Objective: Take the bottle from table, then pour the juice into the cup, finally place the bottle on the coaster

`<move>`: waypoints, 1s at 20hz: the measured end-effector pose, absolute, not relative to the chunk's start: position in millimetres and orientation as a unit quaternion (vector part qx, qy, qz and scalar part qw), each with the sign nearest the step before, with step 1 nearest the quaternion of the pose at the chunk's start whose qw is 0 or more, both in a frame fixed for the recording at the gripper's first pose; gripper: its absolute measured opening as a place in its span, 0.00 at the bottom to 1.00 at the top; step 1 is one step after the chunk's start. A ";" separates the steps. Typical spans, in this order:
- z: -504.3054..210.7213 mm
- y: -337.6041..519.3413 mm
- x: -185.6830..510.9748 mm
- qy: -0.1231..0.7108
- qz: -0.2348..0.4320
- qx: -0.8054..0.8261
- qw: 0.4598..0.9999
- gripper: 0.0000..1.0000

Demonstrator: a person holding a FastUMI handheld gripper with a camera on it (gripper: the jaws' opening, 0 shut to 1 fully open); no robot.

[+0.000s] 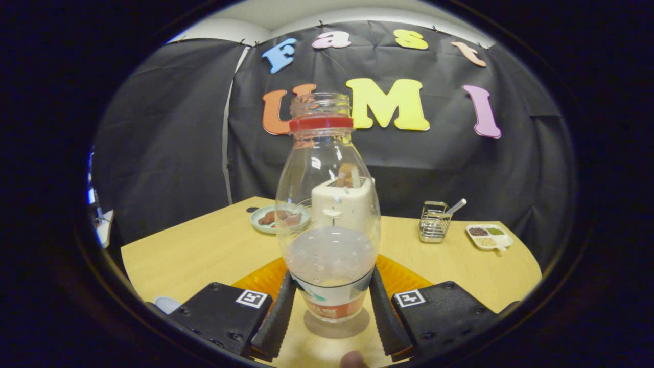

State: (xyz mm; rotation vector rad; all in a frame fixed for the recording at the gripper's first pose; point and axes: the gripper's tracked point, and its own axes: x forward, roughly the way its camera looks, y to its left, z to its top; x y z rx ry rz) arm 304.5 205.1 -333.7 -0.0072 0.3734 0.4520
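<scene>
We are clasping the uncapped bottle (pixel 327 214) between both fingers (pixel 278 319) (likely over the orange coaster (pixel 263 278)), lowering next.

Light: bright, even, from overhead
Shadow: soft patch under the bottle (pixel 328 214) on the table (pixel 204 250)
Glare: small highlights on the bottle's glass
Distortion: strong fisheye bending at far edges
Focus: mostly sharp

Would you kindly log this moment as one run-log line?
gripper: shut on bottle | bottle: upright, uncapped, little liquid inside, held low | coaster: orange, behind bottle | cup: unseen
</scene>
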 end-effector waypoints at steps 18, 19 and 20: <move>-388.8 199.0 309.3 0.206 0.208 -0.004 0.956 0.81; -389.3 198.9 308.7 0.206 0.206 -0.006 0.957 0.82; -389.8 199.2 308.8 0.207 0.206 -0.007 0.957 0.83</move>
